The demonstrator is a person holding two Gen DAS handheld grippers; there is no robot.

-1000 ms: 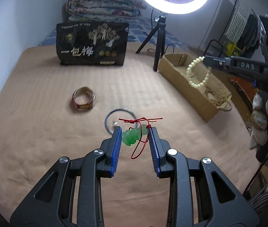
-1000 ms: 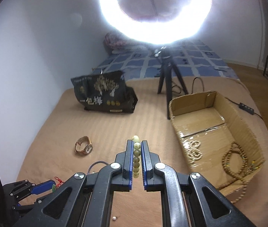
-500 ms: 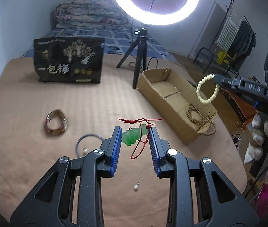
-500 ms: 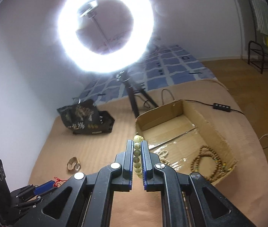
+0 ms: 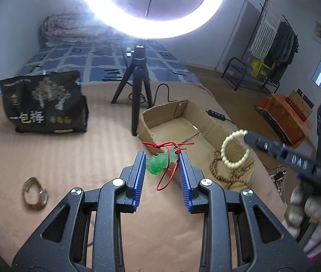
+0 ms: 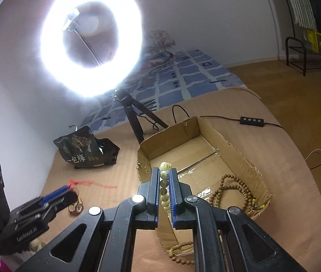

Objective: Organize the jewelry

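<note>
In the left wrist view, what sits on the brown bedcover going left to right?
Watch → black bag → tripod → green pendant in the left gripper → cardboard box → cream bead bracelet held by the right gripper.

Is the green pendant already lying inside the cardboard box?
No, the green pendant hangs between the left gripper fingers, outside the cardboard box.

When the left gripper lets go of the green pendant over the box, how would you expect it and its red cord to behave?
The green pendant looks like hard carved stone, so probably stiff and chippable. Its red cord droops in a loop below the left gripper, so likely floppy and apt to snag on the cardboard box.
</note>
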